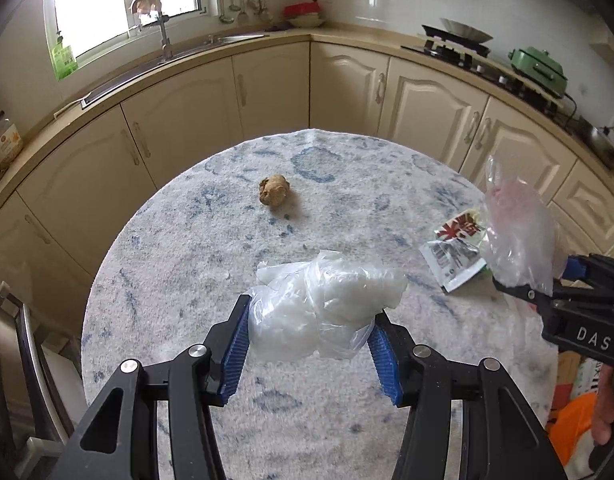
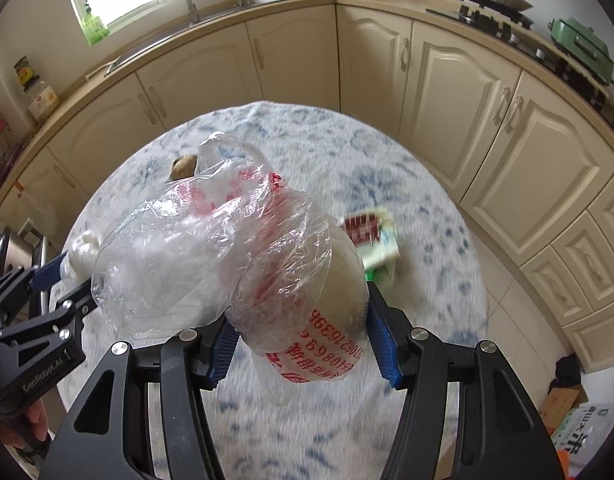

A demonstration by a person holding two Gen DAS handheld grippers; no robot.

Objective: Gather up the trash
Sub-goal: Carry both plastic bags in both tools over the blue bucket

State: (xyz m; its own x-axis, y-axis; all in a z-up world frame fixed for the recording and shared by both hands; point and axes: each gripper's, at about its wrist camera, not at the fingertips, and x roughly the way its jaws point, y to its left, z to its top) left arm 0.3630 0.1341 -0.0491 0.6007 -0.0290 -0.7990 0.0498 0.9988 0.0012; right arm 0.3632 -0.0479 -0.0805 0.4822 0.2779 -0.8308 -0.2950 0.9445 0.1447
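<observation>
Each hand-held gripper (image 1: 311,336) (image 2: 301,334) clamps a crumpled plastic bag (image 1: 323,312) (image 2: 227,248).

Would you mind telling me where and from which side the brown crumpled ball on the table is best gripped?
Grip the brown crumpled ball across its middle, coming from above. It is a small rounded lump lying alone on the table, with clear space all around for both fingers.

Surface (image 1: 195,264) mostly open: left half and near edge bare. Obstacles: brown lump (image 1: 273,193) toward the far side, printed wrapper (image 1: 459,254) at the right edge; clear lane between them. Each gripper's bag fills its fingers (image 1: 237,346), and the red-printed bag (image 2: 235,248) blocks most of the right view; right-side clearance probably tight, frame blurred.
</observation>
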